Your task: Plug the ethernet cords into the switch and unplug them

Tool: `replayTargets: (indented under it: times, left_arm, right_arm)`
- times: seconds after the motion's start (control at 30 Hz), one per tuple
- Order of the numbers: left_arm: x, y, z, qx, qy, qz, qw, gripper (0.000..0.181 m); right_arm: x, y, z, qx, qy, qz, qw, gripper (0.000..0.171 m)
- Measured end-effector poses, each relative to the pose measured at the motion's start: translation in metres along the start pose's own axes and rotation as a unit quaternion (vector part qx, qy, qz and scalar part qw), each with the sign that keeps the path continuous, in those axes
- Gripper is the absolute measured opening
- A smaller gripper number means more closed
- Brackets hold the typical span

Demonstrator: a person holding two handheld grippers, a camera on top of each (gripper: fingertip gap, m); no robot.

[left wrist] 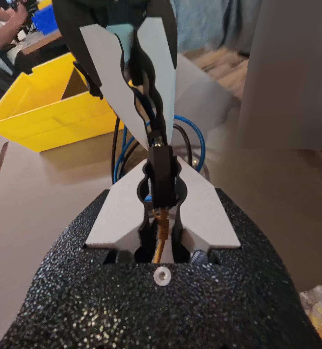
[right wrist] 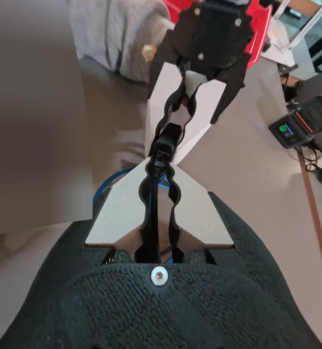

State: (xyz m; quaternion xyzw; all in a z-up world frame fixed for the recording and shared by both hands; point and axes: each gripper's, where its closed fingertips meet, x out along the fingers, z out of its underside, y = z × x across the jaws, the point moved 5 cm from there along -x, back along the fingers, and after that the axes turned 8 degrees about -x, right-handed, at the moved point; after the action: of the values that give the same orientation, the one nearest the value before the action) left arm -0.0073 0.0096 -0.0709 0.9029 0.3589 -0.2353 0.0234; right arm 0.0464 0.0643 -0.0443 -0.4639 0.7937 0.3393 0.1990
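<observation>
In the left wrist view my left gripper [left wrist: 162, 160] is shut on a small black switch block [left wrist: 163, 181], held above the table. A yellow ethernet cord [left wrist: 163, 226] is plugged into the block's near end. My right gripper [left wrist: 157, 140] comes in from the top, shut on a black ethernet cord [left wrist: 156, 120] whose plug meets the block's far end. In the right wrist view my right gripper [right wrist: 160, 162] grips the black cord's plug [right wrist: 159, 166] at the mouth of the switch [right wrist: 168, 137]. The left gripper [right wrist: 165, 145] holds the switch from the far side.
A yellow bin [left wrist: 43, 113] stands at the back left. Loose blue and black cords [left wrist: 201, 143] lie coiled beneath the grippers. A red bin [right wrist: 258, 28], a grey cloth [right wrist: 118, 37] and a black device with a small lit screen [right wrist: 296, 130] sit around the beige table [right wrist: 232, 188]. My two grippers' fingertips are within a few centimetres of each other.
</observation>
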Motion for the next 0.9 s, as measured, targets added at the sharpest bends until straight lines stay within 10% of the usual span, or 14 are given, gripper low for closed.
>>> replayTargets:
  times: [0.03, 0.53, 0.7, 0.8, 0.9]
  left_arm:
    - [-0.002, 0.003, -0.005, -0.009, 0.012, 0.017, 1.000, 0.022]
    - [0.002, 0.027, -0.012, -0.076, 0.006, 0.142, 0.987, 0.023]
    - [0.001, 0.002, 0.010, -0.121, 0.013, 0.089, 0.989, 0.028]
    - [0.003, -0.012, 0.031, -0.193, 0.025, 0.084, 0.977, 0.076]
    - [0.008, -0.009, 0.029, -0.211, 0.082, 0.119, 0.967, 0.076]
  right_arm:
    - [-0.003, -0.002, -0.004, 0.006, 0.015, -0.006, 1.000, 0.012]
    - [-0.005, -0.027, -0.002, 0.060, 0.132, -0.054, 0.988, 0.014]
    - [0.007, -0.016, 0.018, 0.070, 0.124, 0.104, 0.984, 0.012]
    - [0.004, -0.015, 0.027, 0.091, 0.147, 0.168, 0.971, 0.012]
    - [0.010, -0.022, 0.030, 0.083, 0.158, 0.193, 0.965, 0.012]
